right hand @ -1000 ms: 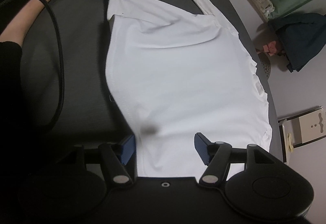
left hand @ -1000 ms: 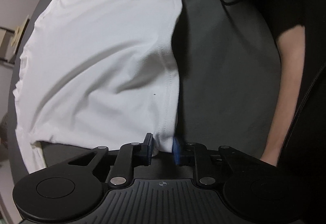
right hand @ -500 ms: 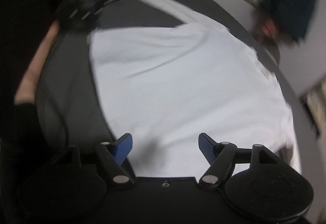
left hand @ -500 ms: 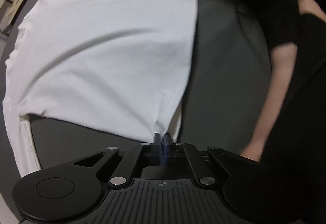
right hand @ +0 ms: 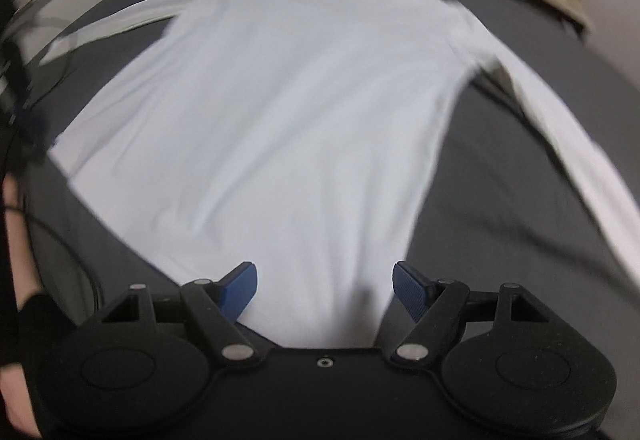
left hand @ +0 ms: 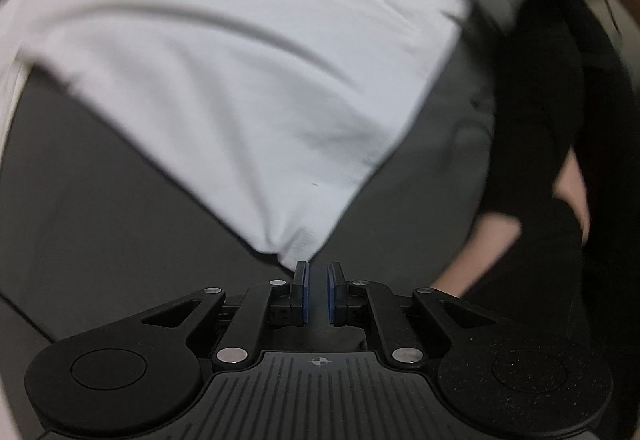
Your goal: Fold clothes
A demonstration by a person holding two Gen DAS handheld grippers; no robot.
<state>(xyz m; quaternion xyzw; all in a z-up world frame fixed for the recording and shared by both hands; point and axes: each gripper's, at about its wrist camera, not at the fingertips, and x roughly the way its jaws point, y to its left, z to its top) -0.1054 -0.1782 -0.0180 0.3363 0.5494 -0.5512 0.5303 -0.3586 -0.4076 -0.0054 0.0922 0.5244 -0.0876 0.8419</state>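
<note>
We see a white long-sleeved cotton shirt (right hand: 280, 111) spread on a dark grey padded surface (right hand: 500, 199), sleeves out to both sides. Our left gripper (left hand: 317, 290) has its 2 blue pads slightly apart, the shirt's hem corner (left hand: 296, 240) just beyond them, seemingly free. Our right gripper (right hand: 324, 286) gapes wide over the hem. If the corner has escaped, we risk folding lopsidedly; blur suggests quick movement.

White long-sleeved shirt (right hand: 272, 111), spread flat
</note>
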